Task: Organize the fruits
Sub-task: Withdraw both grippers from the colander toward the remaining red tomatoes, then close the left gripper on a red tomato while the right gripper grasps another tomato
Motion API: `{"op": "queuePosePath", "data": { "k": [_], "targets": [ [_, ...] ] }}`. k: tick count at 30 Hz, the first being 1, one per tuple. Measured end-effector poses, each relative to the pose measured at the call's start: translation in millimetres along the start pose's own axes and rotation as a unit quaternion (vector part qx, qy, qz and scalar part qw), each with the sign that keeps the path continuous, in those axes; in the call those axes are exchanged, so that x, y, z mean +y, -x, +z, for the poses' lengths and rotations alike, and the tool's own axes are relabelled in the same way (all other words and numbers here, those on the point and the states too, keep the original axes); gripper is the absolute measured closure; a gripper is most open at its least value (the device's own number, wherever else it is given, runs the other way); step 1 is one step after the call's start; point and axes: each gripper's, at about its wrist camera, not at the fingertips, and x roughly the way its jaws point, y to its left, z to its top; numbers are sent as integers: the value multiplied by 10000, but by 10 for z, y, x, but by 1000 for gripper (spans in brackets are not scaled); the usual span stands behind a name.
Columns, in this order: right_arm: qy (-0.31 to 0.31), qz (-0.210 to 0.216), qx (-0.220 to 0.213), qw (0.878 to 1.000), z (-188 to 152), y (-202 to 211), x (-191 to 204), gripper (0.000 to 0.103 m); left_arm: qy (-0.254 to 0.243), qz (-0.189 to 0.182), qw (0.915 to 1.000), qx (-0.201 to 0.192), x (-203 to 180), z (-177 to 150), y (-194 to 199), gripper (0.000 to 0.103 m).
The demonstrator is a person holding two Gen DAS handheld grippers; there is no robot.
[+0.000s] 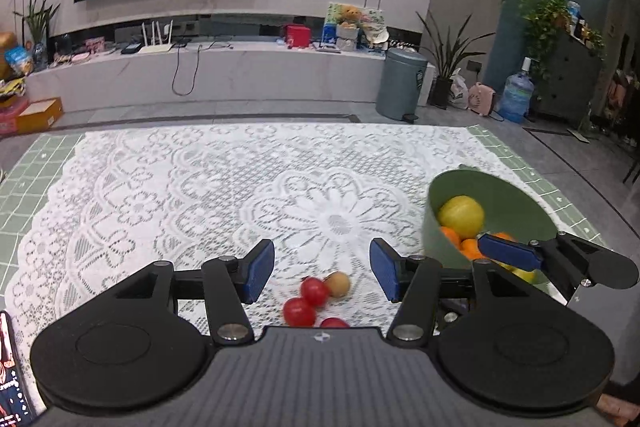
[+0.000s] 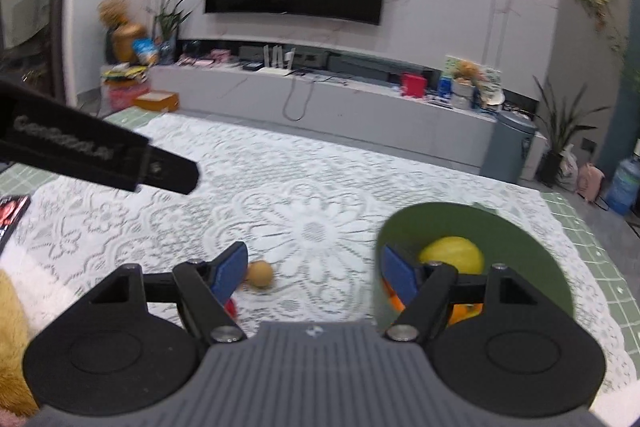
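A green bowl (image 1: 500, 195) stands on the lace cloth at the right and holds a yellow lemon (image 1: 460, 215) and several oranges (image 1: 468, 247). Three red tomatoes (image 1: 314, 291) and a small tan fruit (image 1: 338, 283) lie on the cloth just ahead of my left gripper (image 1: 322, 271), which is open and empty above them. My right gripper (image 2: 316, 269) is open and empty; its right finger reaches over the bowl (image 2: 516, 239) near the lemon (image 2: 452, 255). The tan fruit (image 2: 260, 274) lies by its left finger. The right gripper's finger (image 1: 508, 251) shows over the bowl in the left wrist view.
A white lace cloth (image 1: 240, 187) covers a green grid mat (image 1: 24, 195) on the table. A phone (image 1: 10, 371) lies at the left edge. The left gripper's body (image 2: 100, 155) crosses the right wrist view at the left. A stuffed toy (image 2: 12, 347) sits at the near left.
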Motion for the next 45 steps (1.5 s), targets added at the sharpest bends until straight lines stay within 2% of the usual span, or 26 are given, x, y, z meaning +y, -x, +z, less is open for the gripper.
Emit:
{"op": "queuePosePath", "data": {
  "k": [6, 9, 14, 22, 25, 33, 40, 45],
  "targets": [
    [197, 130, 257, 9994, -45, -215, 172, 41, -3, 79, 9999, 131, 131, -129, -202, 38],
    [164, 224, 443, 9986, -77, -323, 196, 49, 108, 21, 9996, 257, 213, -197, -285, 38],
    [-30, 336, 686, 9971, -117, -465, 172, 50, 303, -88, 9982, 512, 317, -292, -425, 39],
    [-58, 793, 982, 9920, -174, -636, 250, 64, 367, -122, 9952, 904, 366, -434, -590, 49],
    [-78, 925, 1059, 9900, -196, -687, 267, 65, 374, -162, 9940, 1011, 367, -476, -635, 51],
    [-111, 1239, 1191, 9851, -230, -782, 304, 66, 488, -311, 9927, 1054, 376, -466, -768, 55],
    [-31, 1436, 1216, 9821, -243, -810, 356, 78, 555, -420, 9919, 1065, 387, -477, -849, 57],
    [-84, 1488, 1235, 9811, -254, -822, 356, 78, 481, -435, 9923, 1055, 370, -479, -865, 57]
  ]
}}
